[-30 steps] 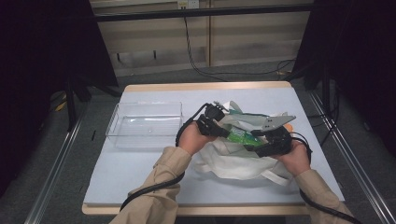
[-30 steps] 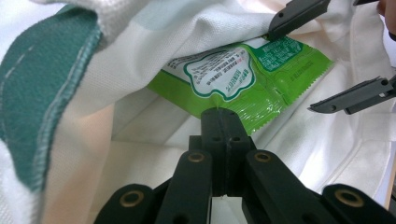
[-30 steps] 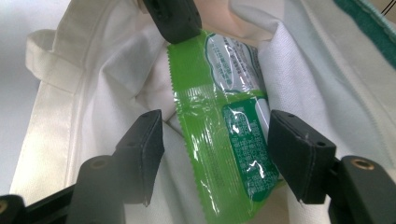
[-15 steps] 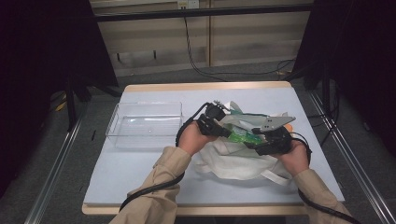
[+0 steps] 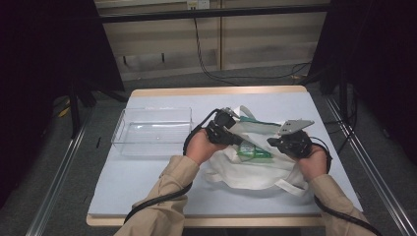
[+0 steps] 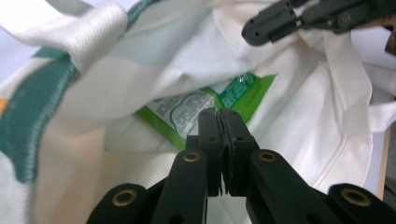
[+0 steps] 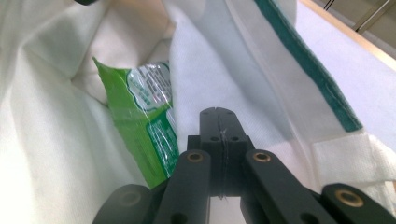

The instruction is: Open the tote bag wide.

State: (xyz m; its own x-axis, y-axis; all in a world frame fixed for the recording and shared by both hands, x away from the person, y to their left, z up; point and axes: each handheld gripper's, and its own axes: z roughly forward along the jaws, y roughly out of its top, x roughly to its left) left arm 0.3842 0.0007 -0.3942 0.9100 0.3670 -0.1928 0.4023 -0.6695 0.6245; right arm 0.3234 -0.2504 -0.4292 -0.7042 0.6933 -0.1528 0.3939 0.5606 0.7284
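Both tongs pressed together at cloth bag (image 5: 255, 169); pale blue table (image 5: 147, 172), dark room.

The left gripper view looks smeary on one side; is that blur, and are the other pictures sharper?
Left gripper view: the tote bag at left is soft and out of focus, while the green packet is clearer. Right gripper view: the packet's print catches glare. High view: the table is evenly lit and its surroundings are dark.
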